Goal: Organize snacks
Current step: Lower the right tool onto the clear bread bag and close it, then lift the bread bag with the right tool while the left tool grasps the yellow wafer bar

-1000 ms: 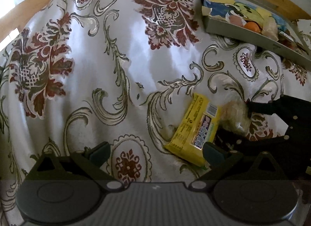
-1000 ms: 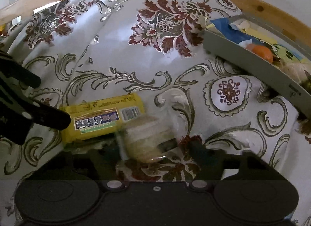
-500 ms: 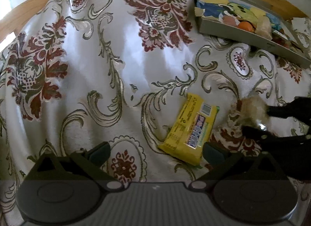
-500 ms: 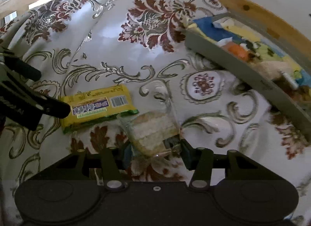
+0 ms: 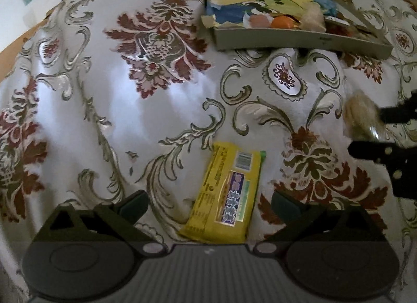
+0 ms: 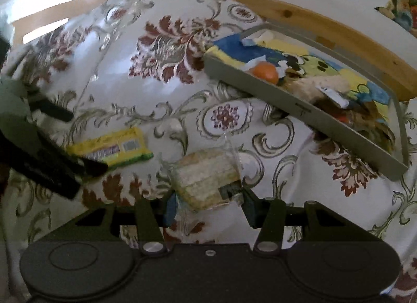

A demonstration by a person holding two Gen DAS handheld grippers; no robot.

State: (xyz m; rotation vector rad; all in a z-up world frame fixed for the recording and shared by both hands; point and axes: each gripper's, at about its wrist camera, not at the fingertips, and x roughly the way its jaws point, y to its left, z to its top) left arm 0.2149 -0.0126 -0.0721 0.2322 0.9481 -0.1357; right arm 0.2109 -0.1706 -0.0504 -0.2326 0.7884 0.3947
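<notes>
Now, hard to see: the snacks in the grey tray [image 6: 299,106] are lying in a blurry heap, and only an orange round one [image 6: 265,72] is standing out. A colourful cartoon picture is lining the tray's bottom.
Cut off: in the left wrist view the right gripper [image 5: 365,133] is showing only as dark fingers at the right edge, and the clear-wrapped snack [image 5: 361,116] it is gripping is looking like a pale blur.
Right jaws: they are pressing on both sides of the clear-wrapped snack [image 6: 206,176], a pale layered block in see-through wrap, and are holding it above the flowery tablecloth [image 6: 161,89].
Left jaws: the left gripper [image 5: 209,204] is standing wide, gripping nothing, with a finger on each side of the yellow snack bar [image 5: 226,196].
Yellow snack bar: it is lying flat on the tablecloth, well apart from the tray.
Tray: it is sitting at the far side of the desk, near the wooden edge [image 6: 312,20].
</notes>
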